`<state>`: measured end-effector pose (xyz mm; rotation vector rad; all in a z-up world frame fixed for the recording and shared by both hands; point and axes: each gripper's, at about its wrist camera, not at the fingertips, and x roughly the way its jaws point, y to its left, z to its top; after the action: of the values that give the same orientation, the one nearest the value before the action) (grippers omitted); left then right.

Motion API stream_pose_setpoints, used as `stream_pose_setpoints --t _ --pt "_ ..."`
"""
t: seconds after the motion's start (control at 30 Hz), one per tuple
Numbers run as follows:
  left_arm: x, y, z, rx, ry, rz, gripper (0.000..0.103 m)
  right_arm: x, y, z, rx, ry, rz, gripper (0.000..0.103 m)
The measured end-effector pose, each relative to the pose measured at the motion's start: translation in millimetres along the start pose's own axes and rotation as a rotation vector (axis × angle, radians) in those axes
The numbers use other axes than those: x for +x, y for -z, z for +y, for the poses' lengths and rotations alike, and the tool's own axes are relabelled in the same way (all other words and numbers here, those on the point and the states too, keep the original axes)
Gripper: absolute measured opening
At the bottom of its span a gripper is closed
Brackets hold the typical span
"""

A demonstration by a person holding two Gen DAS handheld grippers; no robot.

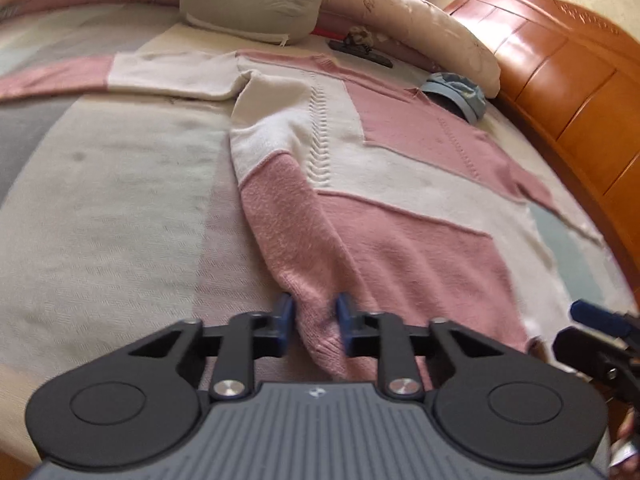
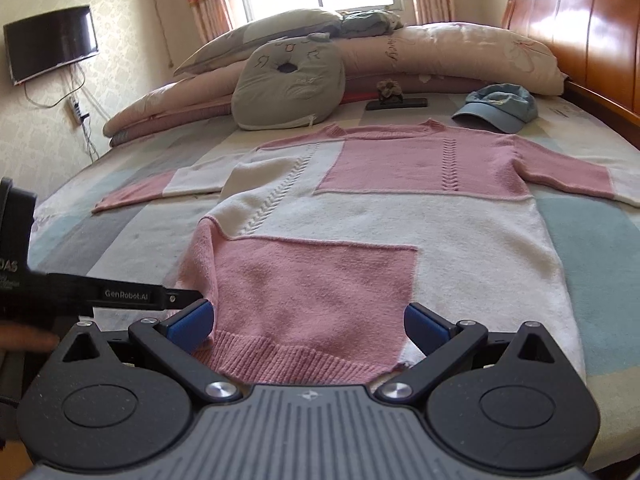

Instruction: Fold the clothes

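Sweater: a pink-and-white patchwork knit sweater (image 2: 360, 216) lies flat, front up, across the bed (image 2: 600, 240), neck toward 12 o'clock and ribbed hem at 6 o'clock, nearest my two tools.

Sleeves: in the right wrist view one sleeve runs out toward 9 o'clock and the other toward 3 o'clock, both flat on the cover.

Left gripper: my left gripper (image 1: 314, 320) sits at the hem's left corner — its blue fingers (image 1: 285, 316) are drawn close with a fold of pink knit between them, so I read it as clamped on the sweater. The cloth rises in a ridge from the pinch toward 12 o'clock.

Right gripper: my right gripper (image 2: 308, 326) is at the hem too, its blue pads (image 2: 190, 322) spread wide, one at each side of the pink lower panel; the ribbed edge lies between them, ungripped.

Tools together: the two are close — in the right wrist view the left tool's black body enters from 9 o'clock, its tip just beside my right tool's left pad.

Person: part of a hand (image 2: 24, 340) shows at the 9 o'clock edge of that view.

Behind the sweater: a grey cushion (image 2: 288, 88) at 12 o'clock, a blue cap (image 2: 496, 106) at 1 o'clock beside the shoulder, a dark flat object (image 2: 396, 103) between them; I cannot tell what it is.

Room: rolled quilts (image 2: 440, 56) along the far edge, a wooden headboard (image 2: 580, 32) at 2 o'clock, a wall screen (image 2: 52, 42) at 10 o'clock.
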<state>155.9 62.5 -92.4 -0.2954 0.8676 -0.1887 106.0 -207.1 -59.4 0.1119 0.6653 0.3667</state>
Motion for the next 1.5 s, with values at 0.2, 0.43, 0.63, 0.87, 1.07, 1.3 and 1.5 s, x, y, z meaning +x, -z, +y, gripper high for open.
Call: stream_pose_setpoints --t 0.2,0.43,0.63,0.87,1.07,1.3,1.5 --pt "-40 -7 22 -0.027 -0.051 -0.051 0.010 -6 -1 -6 0.008 0.001 -0.018 0.103" --pt "-60 -5 70 -0.125 -0.125 -0.016 0.010 -6 -5 -16 0.020 0.024 -0.017 0.103" --pt "-71 -8 61 -0.059 -0.068 -0.065 0.030 -32 -11 -66 0.099 0.094 -0.011 0.103" --pt "-66 3 19 0.199 0.044 -0.030 0.053 -46 3 -157 0.317 0.087 0.066 0.103" --pt "-52 23 -11 0.363 0.065 0.043 0.057 -33 17 -206 0.550 -0.018 0.110 0.103" --pt "-55 -12 -1 0.258 0.098 -0.023 0.063 -21 -2 -156 0.375 0.004 0.091 0.103" --pt "-35 -79 33 0.136 0.110 -0.074 0.077 -7 -16 -106 0.236 -0.005 0.080 0.103"
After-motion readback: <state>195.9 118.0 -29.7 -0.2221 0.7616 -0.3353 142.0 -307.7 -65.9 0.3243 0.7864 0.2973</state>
